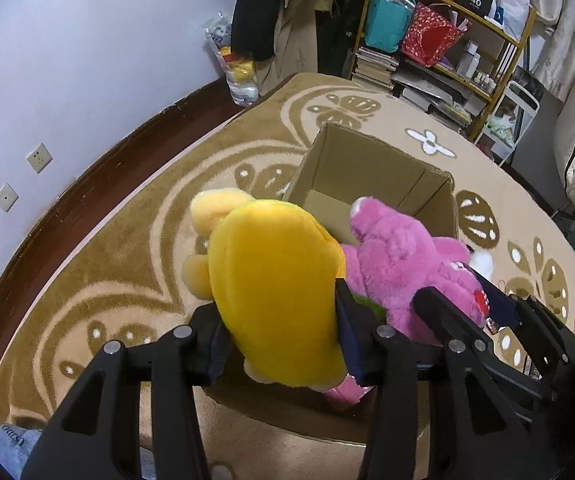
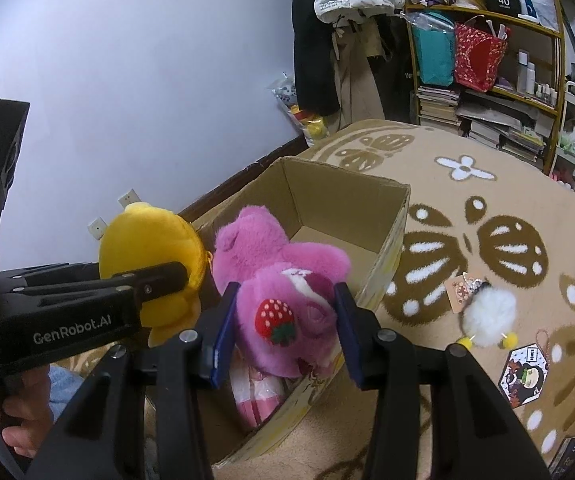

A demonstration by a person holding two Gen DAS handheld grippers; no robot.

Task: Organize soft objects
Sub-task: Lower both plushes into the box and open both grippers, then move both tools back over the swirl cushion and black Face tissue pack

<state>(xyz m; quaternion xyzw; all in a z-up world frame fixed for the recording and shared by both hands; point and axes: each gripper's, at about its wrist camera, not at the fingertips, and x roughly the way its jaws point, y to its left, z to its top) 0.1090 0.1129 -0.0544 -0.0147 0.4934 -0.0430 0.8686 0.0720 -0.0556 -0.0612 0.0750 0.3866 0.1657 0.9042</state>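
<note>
While both toys hang over the cardboard box (image 2: 343, 200) at centre frame, left tool (image 1: 279, 312) clenches the yellow plush (image 1: 271, 280), right tool (image 2: 283, 320) grips the pink bear (image 2: 279, 280), ready to drop.

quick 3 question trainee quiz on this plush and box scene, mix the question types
1. True or false: the left gripper grips the yellow plush.
2. Which toy sits between the fingers of the right gripper? A) white fluffy charm B) pink plush C) teal bag
3. Fill the blank: both toys are held above the open cardboard ____.

Key
1. True; its pads press the toy's sides.
2. B, the pink plush with a strawberry patch. The white fluffy charm lies on the carpet, right of the box.
3. box; something pink already lies inside it.
</note>
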